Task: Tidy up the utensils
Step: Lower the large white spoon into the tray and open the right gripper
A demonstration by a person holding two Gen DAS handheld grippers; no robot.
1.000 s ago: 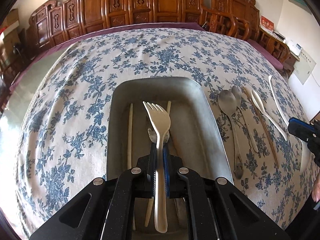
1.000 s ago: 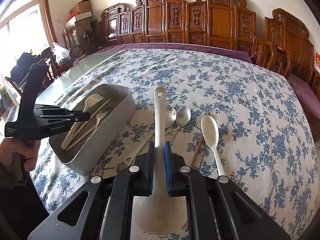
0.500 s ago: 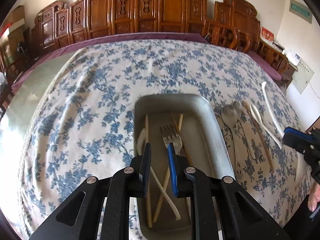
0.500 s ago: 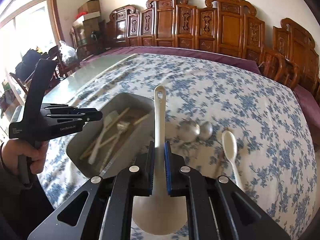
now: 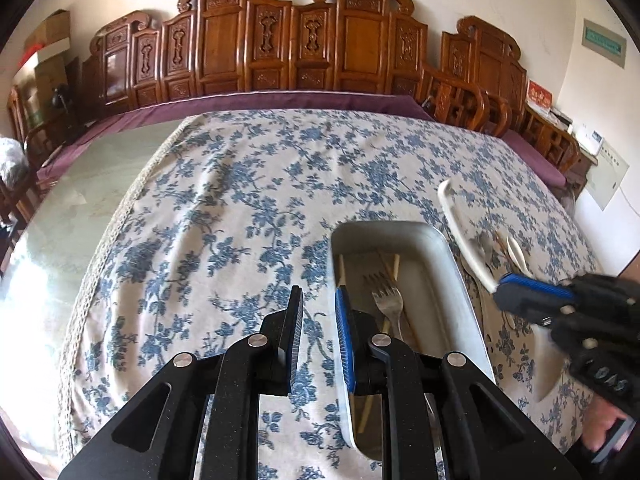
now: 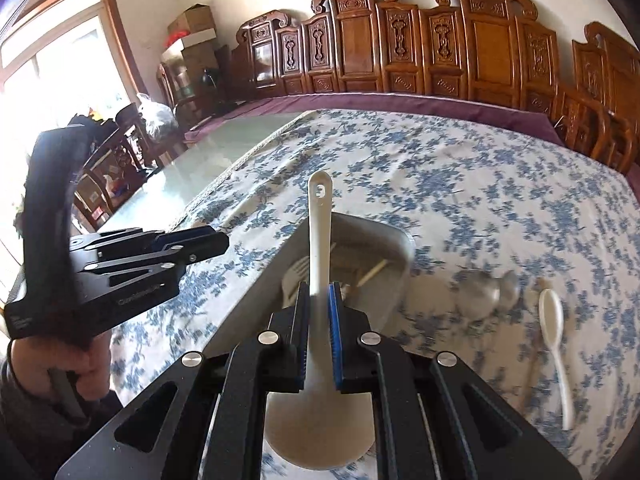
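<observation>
A grey metal tray [image 5: 460, 276] sits on the flowered tablecloth and holds a metal fork [image 5: 387, 296], chopsticks and a white fork [image 6: 294, 276]. My left gripper [image 5: 318, 304] is open and empty, over the cloth just left of the tray. My right gripper [image 6: 319, 300] is shut on a white rice paddle [image 6: 319, 236], handle pointing forward above the tray [image 6: 396, 240]. The paddle also shows in the left wrist view [image 5: 464, 236], beside the tray's right rim.
Two metal spoons [image 6: 480, 290] and a white spoon [image 6: 554, 340] lie on the cloth right of the tray. Bare glass table top [image 5: 72, 216] lies left of the cloth. Carved wooden chairs [image 5: 304, 48] line the far side.
My left gripper let the white fork go into the tray, opened, and drew back left of it. My right gripper carried the rice paddle left, over the tray.
</observation>
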